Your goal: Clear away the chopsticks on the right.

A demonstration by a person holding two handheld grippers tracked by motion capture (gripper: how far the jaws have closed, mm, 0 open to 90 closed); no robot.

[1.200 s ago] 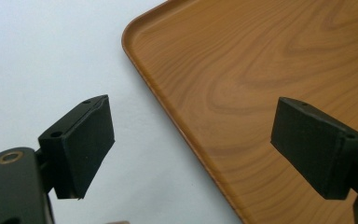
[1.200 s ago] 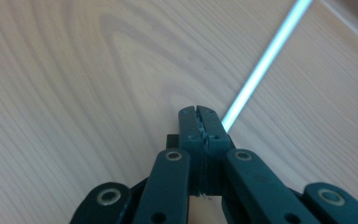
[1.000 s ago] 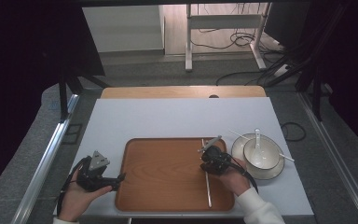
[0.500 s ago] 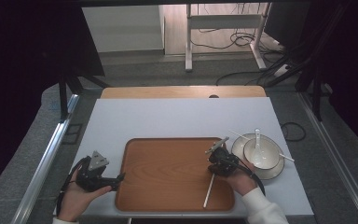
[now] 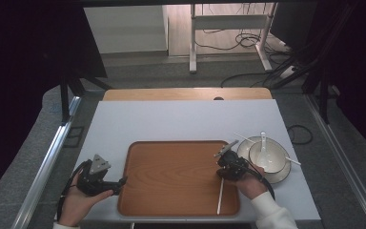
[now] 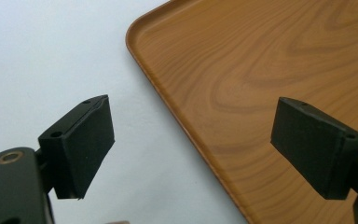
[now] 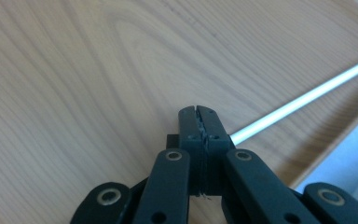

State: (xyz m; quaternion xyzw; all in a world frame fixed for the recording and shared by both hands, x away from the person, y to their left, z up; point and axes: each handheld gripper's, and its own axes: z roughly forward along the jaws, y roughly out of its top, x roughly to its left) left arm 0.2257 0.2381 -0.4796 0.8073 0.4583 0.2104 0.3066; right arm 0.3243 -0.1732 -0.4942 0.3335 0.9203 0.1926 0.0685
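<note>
- At the lower left of the high view, the left gripper (image 5: pixel 119 181) rests on the white desk (image 5: pixel 181 121), just beside the left edge of the wooden tray (image 5: pixel 171 167). In its own view its jaws stand wide apart with nothing between them, one over the desk, the other over the tray's corner.
- The tray lies in the lower middle of the frame, on the desk.
- A white chopstick (image 5: pixel 219 195) lies near the tray's right edge, running down toward its lower right corner.
- The right gripper (image 5: pixel 223 168) sits over the chopstick's upper end. In its own view the jaws are pressed together and the stick (image 7: pixel 303 98) comes out from behind them; it seems pinched there, though the contact is hidden.
- At the right, just beside the tray, a plate (image 5: pixel 281 177) carries a bowl (image 5: pixel 267 157) with a spoon (image 5: pixel 263 143).
</note>
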